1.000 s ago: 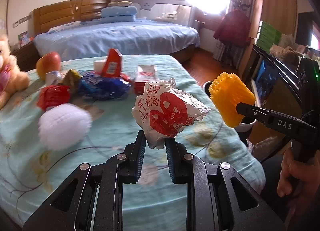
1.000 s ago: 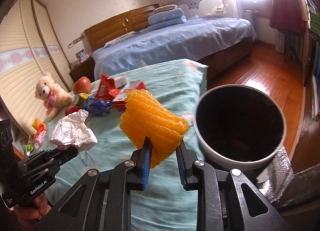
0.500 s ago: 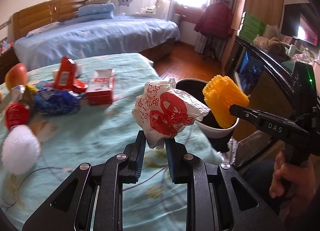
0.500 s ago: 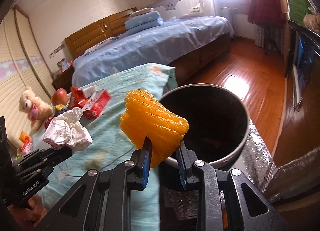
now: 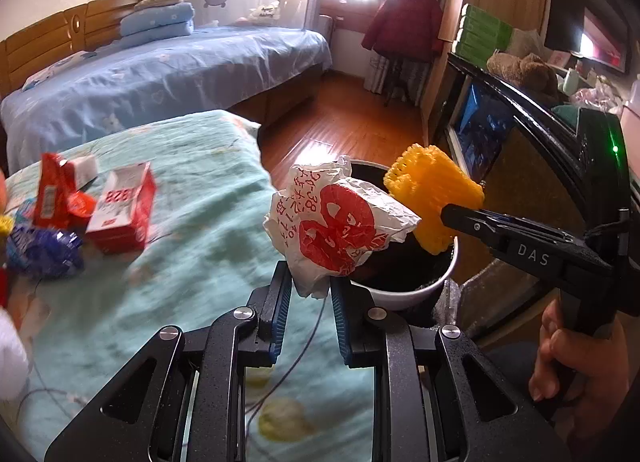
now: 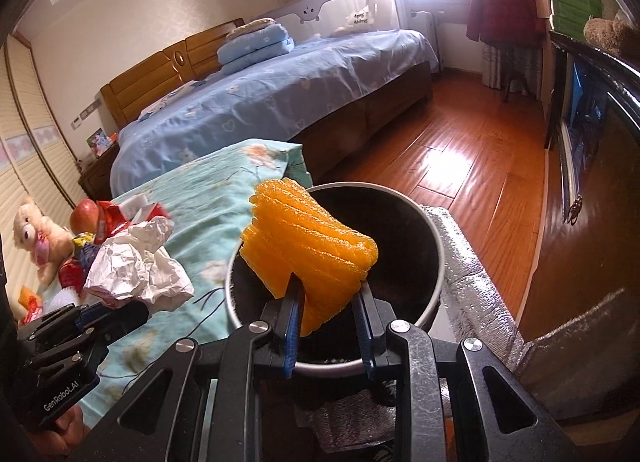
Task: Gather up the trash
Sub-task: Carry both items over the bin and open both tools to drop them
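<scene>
Trash: left gripper [image 5: 306,294] clamps crumpled wrapper [image 5: 332,230], right gripper [image 6: 328,322] clamps orange foam net [image 6: 308,254] over bin [image 6: 434,290].

Crumpled white paper wrapper [image 5: 338,230], glossy red print, creased all over, pinched in the left tool [image 5: 307,304]. Ridged orange foam netting [image 6: 308,258], soft and matt, in the right tool [image 6: 328,326]. Ribbed blue pads [image 6: 291,336] on matt black speckled plastic, bright metal screws. Just beyond the tools, smooth white bin [image 6: 434,294] with matt black inside. Below, soft teal cloth over the counter [image 5: 192,222], printed with flowers. Further off, glossy wooden floor [image 6: 460,158], shining in the light.
</scene>
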Available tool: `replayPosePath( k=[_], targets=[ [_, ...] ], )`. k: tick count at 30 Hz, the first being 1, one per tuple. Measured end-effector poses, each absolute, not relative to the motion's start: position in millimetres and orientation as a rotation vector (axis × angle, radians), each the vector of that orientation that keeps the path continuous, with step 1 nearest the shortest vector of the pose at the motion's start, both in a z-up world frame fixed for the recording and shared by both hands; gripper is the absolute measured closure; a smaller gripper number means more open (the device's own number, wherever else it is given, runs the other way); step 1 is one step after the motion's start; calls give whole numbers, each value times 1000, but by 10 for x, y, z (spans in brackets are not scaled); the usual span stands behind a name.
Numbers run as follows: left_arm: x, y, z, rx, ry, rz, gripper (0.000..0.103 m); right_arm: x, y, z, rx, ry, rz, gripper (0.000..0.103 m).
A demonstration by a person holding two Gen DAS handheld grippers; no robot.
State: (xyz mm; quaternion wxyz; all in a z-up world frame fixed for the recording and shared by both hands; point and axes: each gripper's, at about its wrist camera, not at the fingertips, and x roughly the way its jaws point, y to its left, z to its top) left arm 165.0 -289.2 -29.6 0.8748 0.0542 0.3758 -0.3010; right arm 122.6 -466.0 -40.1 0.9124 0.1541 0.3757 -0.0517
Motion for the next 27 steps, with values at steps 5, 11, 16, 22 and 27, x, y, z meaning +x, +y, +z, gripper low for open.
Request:
replayPosePath(
  k=[5, 11, 16, 22, 27],
  targets=[
    [1730, -3041, -332, 122, 800, -636, 84, 1312, -4778, -422, 317, 782, -123, 77],
    [1825, -3155, -386, 131, 824, -642, 84, 1386, -4902, -474, 335, 796, -135, 76],
    [1901, -3237, -438, 132, 849, -650, 84, 1425, -4982, -520, 353, 807, -138, 75],
    [1967, -3317, -457, 134, 855, -651, 82, 1491, -5017, -580, 357, 826, -134, 75],
    [1963, -3285, -480, 128, 854, -634, 41, 1535, -5040, -610, 371, 833, -127, 40]
  ],
)
